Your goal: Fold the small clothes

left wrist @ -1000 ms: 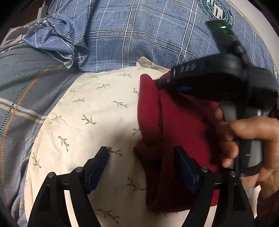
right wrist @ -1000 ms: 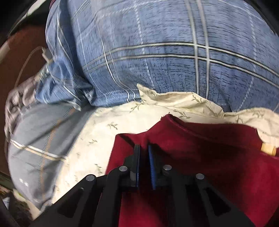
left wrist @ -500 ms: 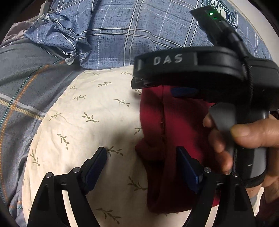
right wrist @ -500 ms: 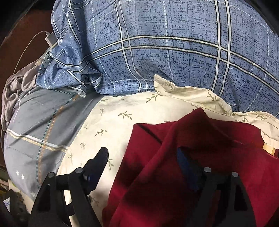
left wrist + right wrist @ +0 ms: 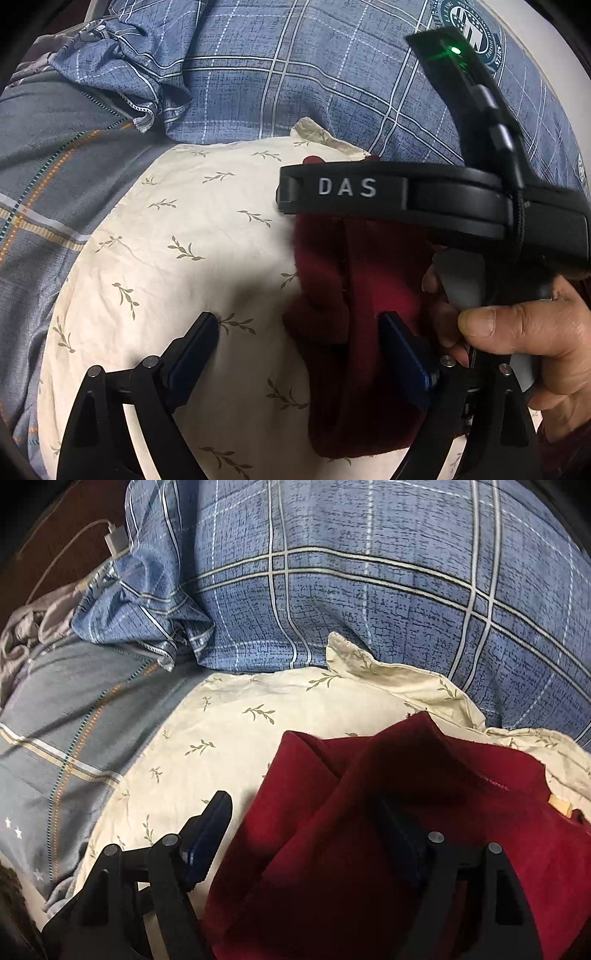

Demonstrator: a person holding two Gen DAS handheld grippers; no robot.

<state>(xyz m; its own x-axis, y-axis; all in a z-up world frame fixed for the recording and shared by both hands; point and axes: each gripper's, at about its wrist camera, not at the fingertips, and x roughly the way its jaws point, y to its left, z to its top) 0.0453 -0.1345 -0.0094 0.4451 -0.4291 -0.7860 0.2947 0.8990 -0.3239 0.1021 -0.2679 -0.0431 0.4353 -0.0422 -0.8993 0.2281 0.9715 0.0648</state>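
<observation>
A dark red garment [image 5: 354, 302] lies partly folded on a cream leaf-print pillow [image 5: 192, 258]. My left gripper [image 5: 299, 354] is open, its jaws wide apart low over the pillow, with the garment's left edge between them. In the right wrist view the red garment [image 5: 388, 812] fills the lower right and carries a small tan tag [image 5: 559, 805]. My right gripper [image 5: 306, 834] is open just above the cloth, with a raised fold between its jaws. The right gripper's black body [image 5: 424, 206], held by a hand, hangs over the garment in the left wrist view.
A blue plaid pillow [image 5: 369, 590] lies behind the cream pillow [image 5: 240, 738]. A grey striped sheet [image 5: 74, 731] spreads at left. A white charger and cable [image 5: 114, 541] lie at the far left, next to dark wood.
My right gripper opened, let go of the red cloth and rose above it. My left gripper stayed open in place.
</observation>
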